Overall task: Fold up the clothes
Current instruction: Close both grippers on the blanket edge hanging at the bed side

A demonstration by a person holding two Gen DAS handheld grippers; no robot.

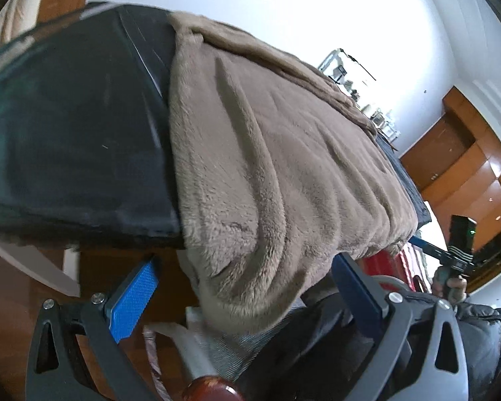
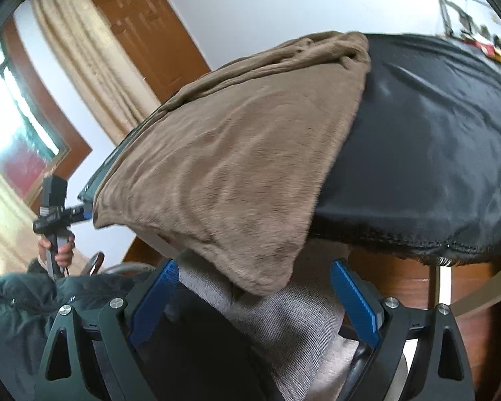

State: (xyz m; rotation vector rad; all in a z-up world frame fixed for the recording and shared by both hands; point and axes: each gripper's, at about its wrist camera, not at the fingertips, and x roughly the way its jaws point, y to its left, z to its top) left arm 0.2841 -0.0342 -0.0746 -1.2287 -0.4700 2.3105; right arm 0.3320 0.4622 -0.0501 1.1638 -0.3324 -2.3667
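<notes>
One black-covered table fills the space ahead of both tools. Spread over it, the brown fleece garment hangs off the near edge, its drooping corners just above and between each tool's blue pads. Left tool and right tool both gape wide, holding nothing.

plain taupe-brown fleece garment, black table cover, blue textured pads on dark grey left gripper and right gripper, grey woven cloth, orange-brown wooden door, beige curtain
</notes>
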